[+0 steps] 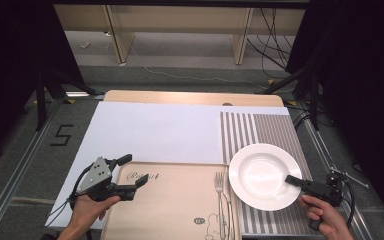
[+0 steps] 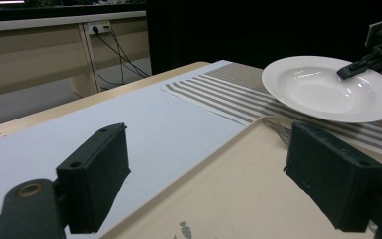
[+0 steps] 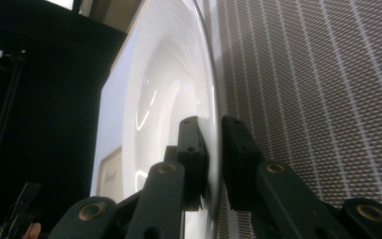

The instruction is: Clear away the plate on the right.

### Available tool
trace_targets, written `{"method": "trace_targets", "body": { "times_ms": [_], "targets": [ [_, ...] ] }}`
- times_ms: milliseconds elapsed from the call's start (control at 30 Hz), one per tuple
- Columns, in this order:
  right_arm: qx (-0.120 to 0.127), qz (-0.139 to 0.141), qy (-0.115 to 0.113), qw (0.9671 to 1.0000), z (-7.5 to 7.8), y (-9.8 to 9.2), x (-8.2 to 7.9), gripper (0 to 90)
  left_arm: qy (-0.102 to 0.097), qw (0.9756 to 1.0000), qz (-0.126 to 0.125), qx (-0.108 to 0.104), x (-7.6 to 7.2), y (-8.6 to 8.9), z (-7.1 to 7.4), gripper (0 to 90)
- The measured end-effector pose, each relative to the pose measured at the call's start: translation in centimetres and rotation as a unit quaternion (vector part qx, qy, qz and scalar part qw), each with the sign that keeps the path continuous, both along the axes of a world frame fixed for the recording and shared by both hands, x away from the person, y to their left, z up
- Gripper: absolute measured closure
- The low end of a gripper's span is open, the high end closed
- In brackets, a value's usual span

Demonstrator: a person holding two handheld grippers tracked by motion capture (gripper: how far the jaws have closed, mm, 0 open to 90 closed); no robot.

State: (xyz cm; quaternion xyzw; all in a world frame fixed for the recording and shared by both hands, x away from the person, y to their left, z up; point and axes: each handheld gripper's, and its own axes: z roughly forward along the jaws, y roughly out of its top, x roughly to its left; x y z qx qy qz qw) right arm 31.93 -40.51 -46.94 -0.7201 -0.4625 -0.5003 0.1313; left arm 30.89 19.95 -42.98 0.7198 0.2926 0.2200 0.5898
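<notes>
Here, the right gripper [image 1: 294, 181] pinched the near right rim of a white plate [image 1: 260, 172], one jaw above the rim and one beneath it, as the right gripper view made plain. The plate sat on a striped placemat [image 1: 270, 131] at the right of the table, just beside a beige tray [image 1: 180, 205] on which a fork [image 1: 220, 192] lay close to the right edge. At the tray's left edge, the left gripper [image 1: 132, 173] stood with its jaws wide apart and nothing between them, held level above the tray's corner and a white sheet [image 1: 150, 132].
</notes>
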Motion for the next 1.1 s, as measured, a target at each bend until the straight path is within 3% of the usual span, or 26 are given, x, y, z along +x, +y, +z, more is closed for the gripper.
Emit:
{"method": "trace_targets", "body": {
  "times_ms": [133,167,300,400,500,600,700,867,1100],
  "targets": [
    [0.007,0.01,-0.007,0.9999,0.5,0.5,0.1,80.3,0.0,1.0,0.0,0.0,0.0,0.0,0.0,16.6],
    [0.01,0.026,-0.003,0.9996,0.6,0.5,0.1,80.4,0.0,1.0,0.0,0.0,0.0,0.0,0.0,16.6],
    [0.011,0.046,-0.002,0.9989,0.8,1.9,0.4,80.4,0.0,1.0,-0.001,0.0,0.0,0.0,0.0,16.6],
    [0.016,0.079,-0.01,0.9967,1.0,2.8,0.5,80.4,0.0,1.0,-0.001,0.0,0.1,0.0,0.0,16.6],
    [0.02,0.093,-0.002,0.9955,1.1,4.1,0.9,80.5,0.0,1.0,0.0,-0.001,0.1,0.0,0.0,16.6],
    [0.029,0.119,0.001,0.9925,1.3,5.3,1.2,80.5,-0.001,1.0,0.001,0.0,0.0,0.0,0.0,16.6],
    [0.021,0.134,0.0,0.9908,1.3,6.6,1.6,80.4,0.0,1.0,0.002,-0.001,0.1,0.1,0.0,16.5],
    [0.022,0.172,0.005,0.9849,1.2,8.4,1.9,80.8,-0.001,1.0,0.0,-0.005,0.1,0.1,0.0,16.5],
    [0.035,0.204,0.016,0.9782,0.9,11.2,2.5,80.8,0.0,1.0,0.001,-0.001,0.0,0.1,0.0,16.5]
  ]
}}
